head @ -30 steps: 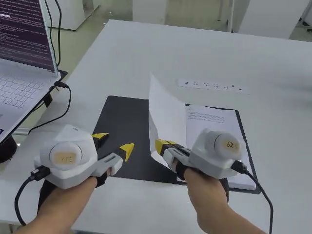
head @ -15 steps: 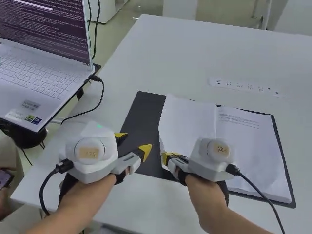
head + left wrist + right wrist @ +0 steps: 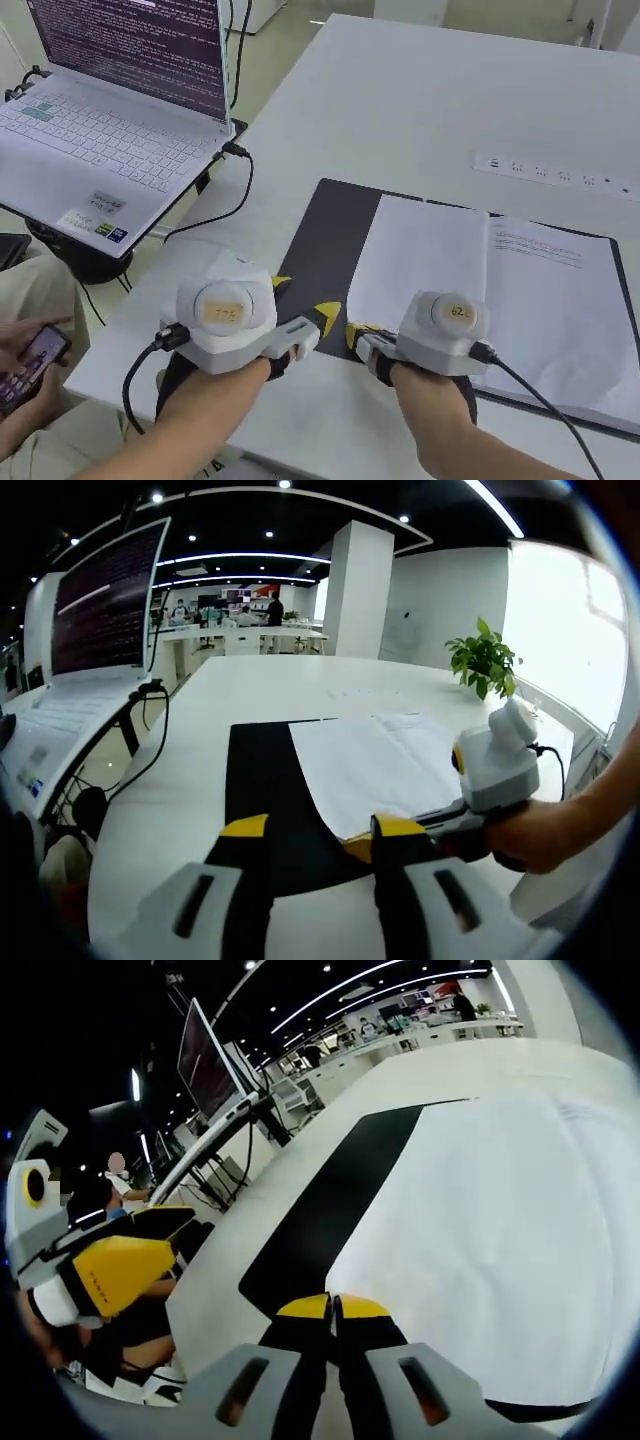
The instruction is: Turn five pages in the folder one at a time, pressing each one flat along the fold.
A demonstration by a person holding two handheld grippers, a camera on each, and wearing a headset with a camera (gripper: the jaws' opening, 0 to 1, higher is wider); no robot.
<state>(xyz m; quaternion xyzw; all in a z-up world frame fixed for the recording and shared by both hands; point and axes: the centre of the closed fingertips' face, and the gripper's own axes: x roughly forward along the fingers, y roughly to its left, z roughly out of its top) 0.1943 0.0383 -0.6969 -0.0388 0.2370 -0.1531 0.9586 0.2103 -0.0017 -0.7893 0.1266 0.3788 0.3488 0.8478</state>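
Note:
A black folder [image 3: 325,250] lies open on the white table. A white page [image 3: 420,265] rests nearly flat over the folder's left half, and printed pages [image 3: 560,300] fill the right half. My right gripper [image 3: 358,335] is shut on the white page's near left corner; in the right gripper view the right gripper [image 3: 335,1307] has its jaws closed together at the page [image 3: 480,1220] edge. My left gripper [image 3: 305,300] hovers open just left of it, over the folder's near edge. From the left gripper view, the left gripper [image 3: 322,830] spreads above the black cover [image 3: 260,780].
An open laptop [image 3: 120,110] sits at the far left with a cable [image 3: 235,205] trailing toward the folder. A white power strip [image 3: 560,175] lies beyond the folder. A person's hand with a phone [image 3: 35,355] is at the lower left, off the table.
The page held by the right gripper has swung from upright down to the left onto the black cover. The head camera has shifted, so the laptop shows more. The left gripper stays open.

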